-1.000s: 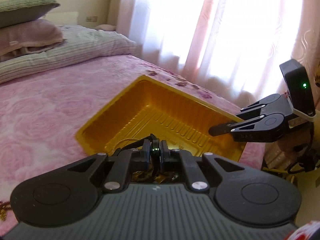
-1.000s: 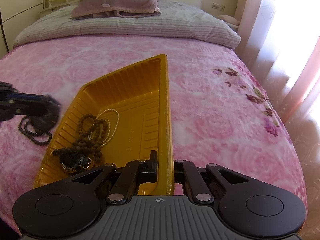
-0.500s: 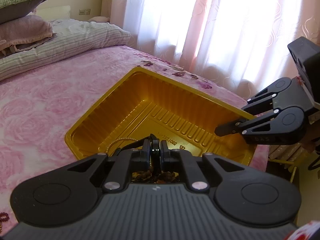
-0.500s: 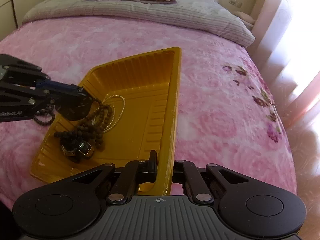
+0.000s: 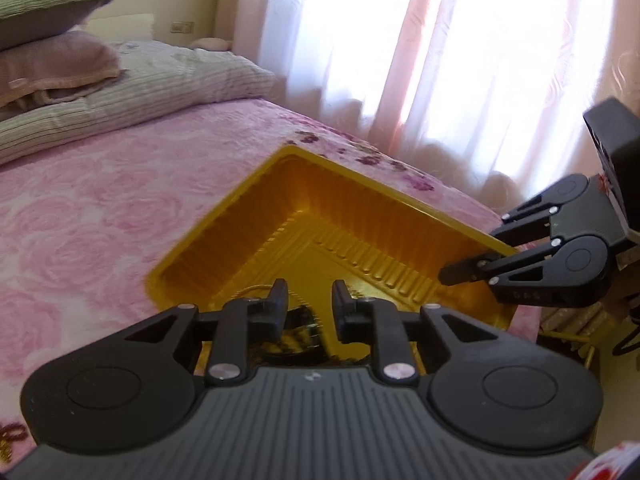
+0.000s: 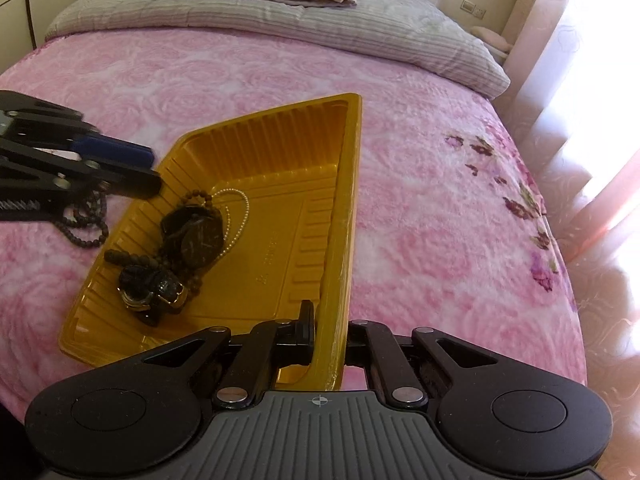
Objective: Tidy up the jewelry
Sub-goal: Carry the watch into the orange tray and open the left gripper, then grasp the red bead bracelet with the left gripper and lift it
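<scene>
Your right gripper (image 6: 326,330) pinches the gold tray's (image 6: 280,136) rim; your left gripper (image 5: 310,300) (jaws just parted, empty) hangs above the jewelry (image 6: 192,240).

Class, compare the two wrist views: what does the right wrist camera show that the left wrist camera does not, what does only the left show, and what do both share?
Only the right wrist view shows the watch, the pearl chain, and the dark bead string lying outside on the bedspread. Only the left wrist view shows the curtain and the left gripper with its jaws just opened, nothing between them. Both show the yellow tray and the right gripper clamped on its rim.
</scene>
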Demonstrator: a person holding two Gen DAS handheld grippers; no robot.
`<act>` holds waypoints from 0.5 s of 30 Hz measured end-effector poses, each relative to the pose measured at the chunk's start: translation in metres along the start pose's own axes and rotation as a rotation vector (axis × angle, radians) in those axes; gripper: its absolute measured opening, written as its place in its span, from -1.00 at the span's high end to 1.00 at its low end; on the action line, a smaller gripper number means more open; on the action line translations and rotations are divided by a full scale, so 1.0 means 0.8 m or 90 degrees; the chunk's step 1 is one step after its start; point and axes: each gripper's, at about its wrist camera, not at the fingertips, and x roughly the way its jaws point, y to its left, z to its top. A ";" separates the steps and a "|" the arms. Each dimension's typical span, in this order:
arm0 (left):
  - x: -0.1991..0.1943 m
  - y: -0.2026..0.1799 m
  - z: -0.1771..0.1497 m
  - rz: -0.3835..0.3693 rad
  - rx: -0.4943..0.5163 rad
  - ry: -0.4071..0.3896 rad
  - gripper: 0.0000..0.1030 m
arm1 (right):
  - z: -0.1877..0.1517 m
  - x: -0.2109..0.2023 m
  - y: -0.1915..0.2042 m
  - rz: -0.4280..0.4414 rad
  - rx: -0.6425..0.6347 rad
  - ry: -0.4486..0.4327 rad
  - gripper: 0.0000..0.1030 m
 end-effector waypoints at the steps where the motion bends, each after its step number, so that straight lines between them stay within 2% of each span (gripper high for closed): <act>1: -0.008 0.007 -0.003 0.007 -0.009 -0.005 0.62 | 0.000 0.000 0.001 0.000 0.000 0.000 0.88; 7: -0.065 0.057 -0.031 0.087 -0.058 -0.035 0.57 | -0.002 -0.001 0.002 -0.003 0.001 -0.004 0.88; 15: -0.131 0.144 -0.100 0.257 -0.123 -0.017 0.56 | -0.005 -0.002 0.004 -0.006 0.006 -0.005 0.88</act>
